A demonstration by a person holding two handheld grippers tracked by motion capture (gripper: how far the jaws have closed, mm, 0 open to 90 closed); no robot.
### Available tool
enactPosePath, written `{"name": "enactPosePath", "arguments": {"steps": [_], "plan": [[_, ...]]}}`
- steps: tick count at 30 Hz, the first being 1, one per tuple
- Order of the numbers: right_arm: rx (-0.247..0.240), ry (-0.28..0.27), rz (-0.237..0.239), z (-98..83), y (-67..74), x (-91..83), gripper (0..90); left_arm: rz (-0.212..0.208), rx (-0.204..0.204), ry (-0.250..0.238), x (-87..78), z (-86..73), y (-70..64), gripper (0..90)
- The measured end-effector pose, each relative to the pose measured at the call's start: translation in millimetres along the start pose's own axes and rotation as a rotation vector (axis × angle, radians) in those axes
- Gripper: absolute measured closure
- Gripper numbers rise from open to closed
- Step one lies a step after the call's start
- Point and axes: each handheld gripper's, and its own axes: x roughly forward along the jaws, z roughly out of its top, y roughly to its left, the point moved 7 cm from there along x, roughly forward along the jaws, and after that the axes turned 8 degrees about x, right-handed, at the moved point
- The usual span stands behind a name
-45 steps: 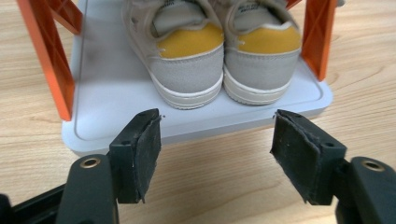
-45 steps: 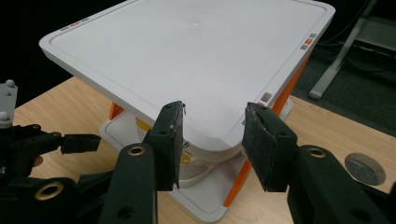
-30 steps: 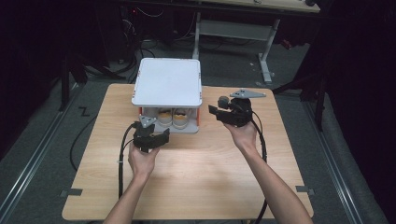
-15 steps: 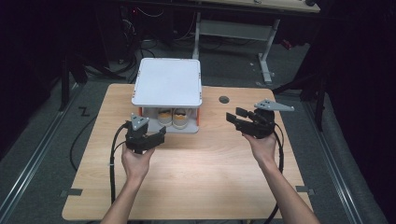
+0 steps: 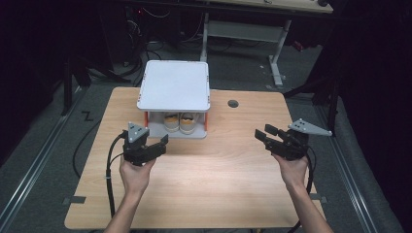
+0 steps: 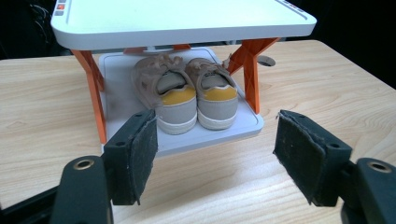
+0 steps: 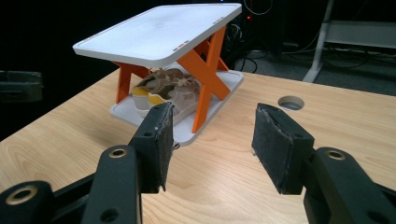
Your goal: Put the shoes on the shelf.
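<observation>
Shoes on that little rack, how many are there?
2. The left shoe and the right shoe stand side by side, heels toward the person, on the lower shelf under the white top. Nothing lies on the top.

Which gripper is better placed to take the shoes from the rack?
Left. The left gripper faces the shoes at the rack's open front, jaws open. The right gripper is off to the side, farther away.
</observation>
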Motion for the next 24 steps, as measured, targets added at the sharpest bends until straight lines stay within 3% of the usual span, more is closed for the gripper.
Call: {"name": "enactPosePath", "arguments": {"steps": [4,15,24], "plan": [[0.006,-0.008,-0.014,-10.5,-7.0,-12.5,49.1,0.015,-0.001,-0.007,-8.7,-5.9,4.4,29.4],[0.050,-0.002,-0.042,-39.7,-26.1,-31.0,49.9,0.005,-0.026,-0.006,-16.2,-28.3,11.6,26.8],[0.141,0.002,-0.071,-75.6,-50.5,-40.2,49.9,-0.008,-0.042,0.032,-12.4,-51.7,14.2,24.4]]}}
